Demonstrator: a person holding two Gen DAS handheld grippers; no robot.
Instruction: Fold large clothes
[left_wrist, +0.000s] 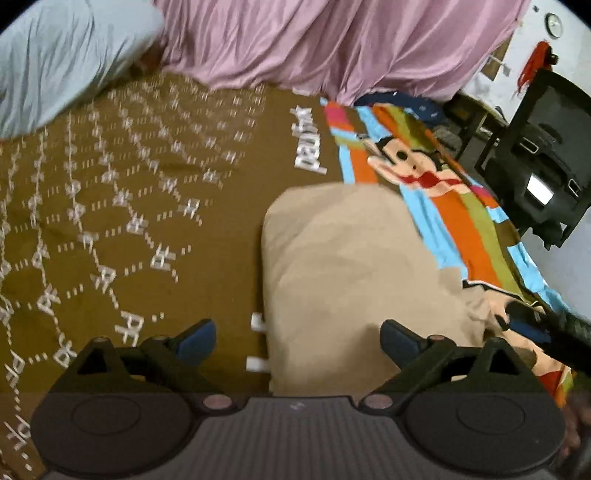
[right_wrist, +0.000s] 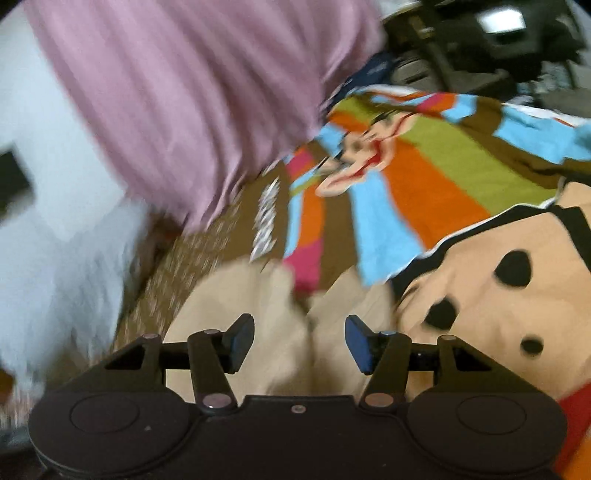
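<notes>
A beige garment (left_wrist: 343, 266) lies folded in a long block on the brown patterned bedspread (left_wrist: 129, 206). My left gripper (left_wrist: 297, 341) is open and empty, just above the garment's near left edge. My right gripper (left_wrist: 517, 317) shows at the garment's right edge in the left wrist view. In the blurred right wrist view the right gripper (right_wrist: 299, 341) is open, with the beige garment (right_wrist: 266, 314) between and below its fingers; whether it touches the cloth cannot be told.
A colourful striped cartoon monkey blanket (left_wrist: 443, 192) lies right of the garment, also in the right wrist view (right_wrist: 424, 177). A pink curtain (left_wrist: 332, 40) hangs behind the bed. A pale blue cloth (left_wrist: 55, 59) is at far left. A black stand (left_wrist: 535, 166) is at right.
</notes>
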